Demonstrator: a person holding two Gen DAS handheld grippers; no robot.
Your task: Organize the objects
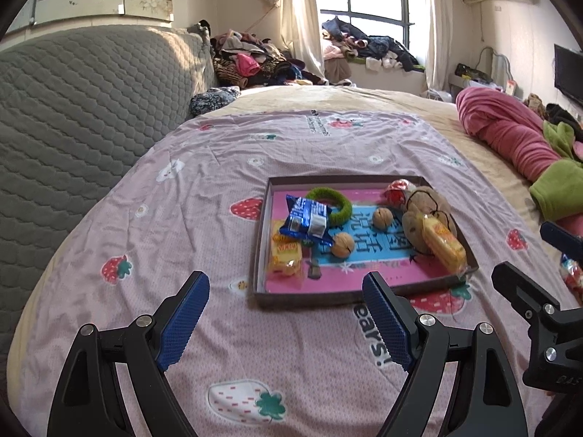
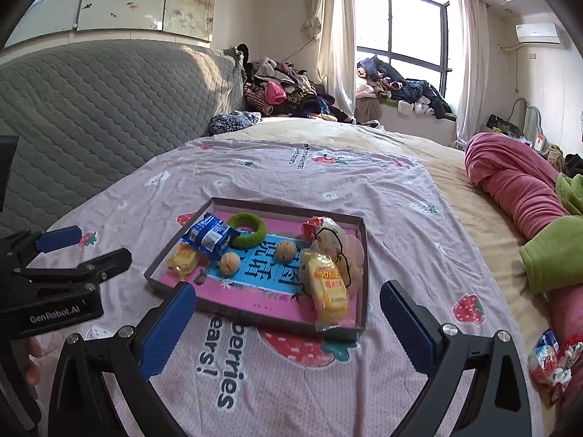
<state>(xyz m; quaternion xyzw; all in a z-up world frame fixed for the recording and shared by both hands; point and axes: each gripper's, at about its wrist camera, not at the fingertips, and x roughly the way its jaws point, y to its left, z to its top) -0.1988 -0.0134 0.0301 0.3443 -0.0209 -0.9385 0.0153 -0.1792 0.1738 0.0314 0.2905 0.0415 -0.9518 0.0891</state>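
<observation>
Sorting seems nearly finished: both the left gripper point(image 1: 286, 322) and the right gripper point(image 2: 288, 331) hover with jaws wide and empty before the shallow brown cardboard tray point(image 2: 255, 315) of snacks, so next comes reaching the red-and-white wrapped candies point(image 2: 550, 360) lying on the pink strawberry-print bedsheet point(image 2: 364, 189).

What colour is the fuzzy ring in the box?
Green ring, clearest in the right wrist view.

Shallow box lid point(image 1: 262, 240) on bed: two walnuts point(image 1: 342, 244), blue snack packet point(image 1: 306, 220), green ring point(image 1: 337, 205) (partly covered), yellow packets point(image 1: 444, 244).

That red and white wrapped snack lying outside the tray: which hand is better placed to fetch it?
Probably the right gripper: the loose snack lies on its outer side, away from the left gripper. Both are open and empty.
</observation>
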